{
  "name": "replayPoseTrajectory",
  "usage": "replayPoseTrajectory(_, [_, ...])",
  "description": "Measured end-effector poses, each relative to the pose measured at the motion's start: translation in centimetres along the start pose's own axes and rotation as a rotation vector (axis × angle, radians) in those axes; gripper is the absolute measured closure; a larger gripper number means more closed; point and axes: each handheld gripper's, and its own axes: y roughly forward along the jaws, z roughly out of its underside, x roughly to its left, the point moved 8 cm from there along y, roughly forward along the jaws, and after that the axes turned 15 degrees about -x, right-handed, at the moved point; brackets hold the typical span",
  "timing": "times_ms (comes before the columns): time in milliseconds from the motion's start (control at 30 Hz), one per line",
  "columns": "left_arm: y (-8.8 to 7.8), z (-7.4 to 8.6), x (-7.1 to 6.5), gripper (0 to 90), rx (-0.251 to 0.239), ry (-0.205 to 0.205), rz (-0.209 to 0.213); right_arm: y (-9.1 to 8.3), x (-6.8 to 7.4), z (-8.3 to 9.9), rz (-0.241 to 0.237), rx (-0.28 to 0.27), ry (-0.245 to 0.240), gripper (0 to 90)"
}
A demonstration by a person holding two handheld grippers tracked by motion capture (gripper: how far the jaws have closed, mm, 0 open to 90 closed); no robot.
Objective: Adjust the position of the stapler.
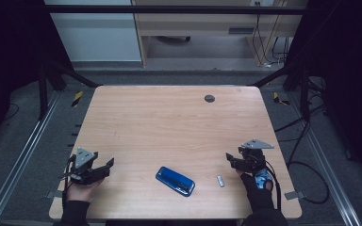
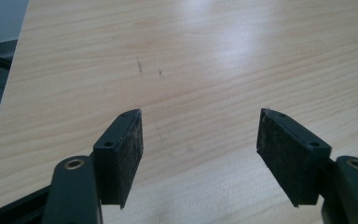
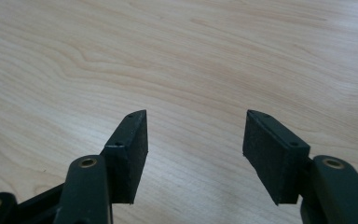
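I see a wooden table (image 1: 169,117) from above, and I place everything by the blue stapler (image 1: 175,181) lying near its front edge. A small silver piece (image 1: 220,181) lies just right of the stapler, apart from it. My left gripper (image 1: 104,168) sits well to the stapler's left, jaws spread wide over bare wood, holding nothing. My right gripper (image 1: 232,160) sits to the stapler's right, beyond the silver piece, jaws also spread and empty.
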Motion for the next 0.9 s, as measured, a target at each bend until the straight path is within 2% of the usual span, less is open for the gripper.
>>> replayPoseTrajectory(100, [-0.4,0.5,0.1,32.6,0.017,-0.003,0.005,0.0,0.5,0.1,-0.022,0.013,-0.004,42.3])
replayPoseTrajectory(200, [-0.5,0.5,0.3,34.3,0.021,-0.025,0.0,-0.1,1.6,0.1,-0.06,0.044,-0.012,46.2])
replayPoseTrajectory(300, [-0.1,0.5,0.1,36.5,0.029,0.01,0.007,0.0,2.3,-0.1,-0.077,0.063,-0.037,47.7])
replayPoseTrajectory(400, [0.2,0.7,0.0,37.1,0.043,0.046,0.009,0.1,3.1,-0.4,-0.094,0.083,-0.042,48.1])
replayPoseTrajectory(533, [0.8,1.0,0.0,37.2,0.06,0.052,0.015,0.4,4.2,-0.9,-0.118,0.098,-0.068,48.4])
replayPoseTrajectory(767, [1.0,1.0,-0.1,37.4,0.069,0.061,0.017,0.4,6.3,-2.2,-0.168,0.084,-0.133,49.2])
replayPoseTrajectory(833, [1.1,1.1,-0.1,37.5,0.07,0.061,0.018,0.3,6.6,-2.4,-0.172,0.089,-0.128,49.2])
replayPoseTrajectory(900, [1.1,1.1,-0.1,37.6,0.075,0.062,0.02,0.4,7.5,-2.9,-0.2,0.086,-0.139,48.7])
